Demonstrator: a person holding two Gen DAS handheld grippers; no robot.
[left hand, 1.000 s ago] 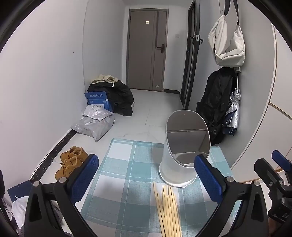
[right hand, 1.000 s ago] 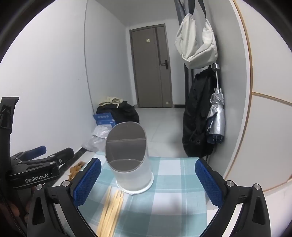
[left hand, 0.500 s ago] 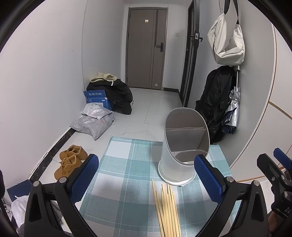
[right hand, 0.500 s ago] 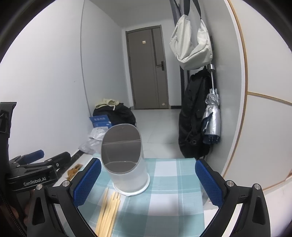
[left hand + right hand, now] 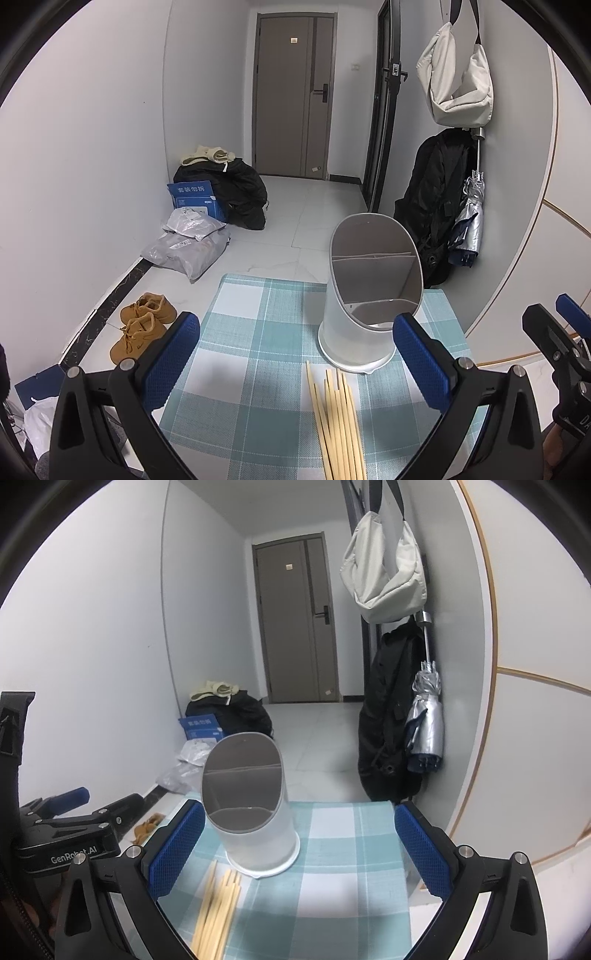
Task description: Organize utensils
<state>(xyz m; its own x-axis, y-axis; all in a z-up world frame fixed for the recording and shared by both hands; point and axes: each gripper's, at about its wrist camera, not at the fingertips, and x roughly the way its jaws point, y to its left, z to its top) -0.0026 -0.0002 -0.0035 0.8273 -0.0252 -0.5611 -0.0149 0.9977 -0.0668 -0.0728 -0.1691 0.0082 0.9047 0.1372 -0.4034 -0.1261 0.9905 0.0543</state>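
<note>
Through the left wrist camera, I see my left gripper (image 5: 295, 362) with its blue-padded jaws spread wide and nothing between them, above a small table covered by a teal checked cloth (image 5: 258, 325). A loose bundle of pale wooden chopsticks (image 5: 338, 424) lies flat on the near part of the cloth, tips pointing away toward a white utensil holder (image 5: 360, 332) that stands upright just beyond them, its slanted mouth divided into compartments, all apparently empty. At the far right edge of this view the right gripper (image 5: 565, 343) shows from the side. Through the right wrist camera, my right gripper (image 5: 299, 845) is likewise wide open and empty; the holder (image 5: 255, 827) stands just ahead and left of centre, with the chopsticks (image 5: 216, 904) near left, blurred. I judge the sticks light, stiff and smooth, likely to roll or fan apart, so I would pinch them across the middle of the bundle. The holder looks light enough to tip if knocked.
</note>
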